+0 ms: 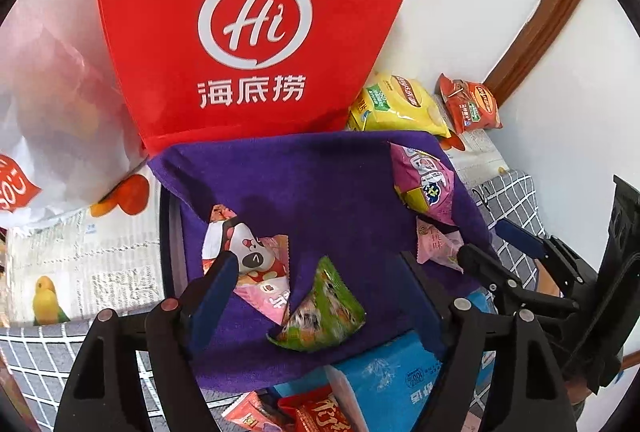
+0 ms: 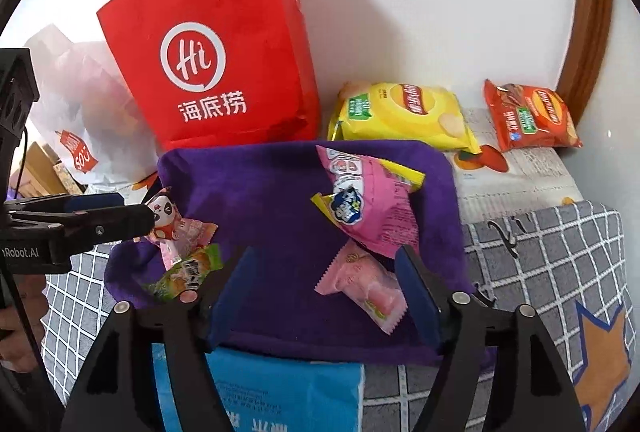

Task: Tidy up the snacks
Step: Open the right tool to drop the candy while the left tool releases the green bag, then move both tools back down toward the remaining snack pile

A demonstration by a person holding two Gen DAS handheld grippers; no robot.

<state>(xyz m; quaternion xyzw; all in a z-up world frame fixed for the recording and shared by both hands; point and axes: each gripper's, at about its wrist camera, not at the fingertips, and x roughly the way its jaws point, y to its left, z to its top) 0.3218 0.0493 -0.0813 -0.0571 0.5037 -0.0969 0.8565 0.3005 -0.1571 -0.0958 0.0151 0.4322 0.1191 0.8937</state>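
Observation:
A purple cloth-lined tray (image 1: 312,183) holds several snack packets. My left gripper (image 1: 316,256) is open above its near left part. A green packet (image 1: 320,308) lies loose between its fingers and a pink panda packet (image 1: 256,260) sits by the left finger. In the right wrist view my right gripper (image 2: 324,252) is open over the tray (image 2: 260,183). A small pink packet (image 2: 360,284) lies on the cloth just inside its right finger, not pressed. A large pink packet (image 2: 368,199) lies beyond. The left gripper (image 2: 136,207) shows at the left, by the panda packet (image 2: 168,220).
A red paper bag (image 2: 208,43) stands behind the tray against the white wall. A white plastic bag (image 2: 80,103) sits to its left. Yellow chips (image 2: 404,115) and red chips (image 2: 528,119) lie at the back right. A blue tissue pack (image 2: 280,388) lies in front on a grey checked cloth (image 2: 540,252).

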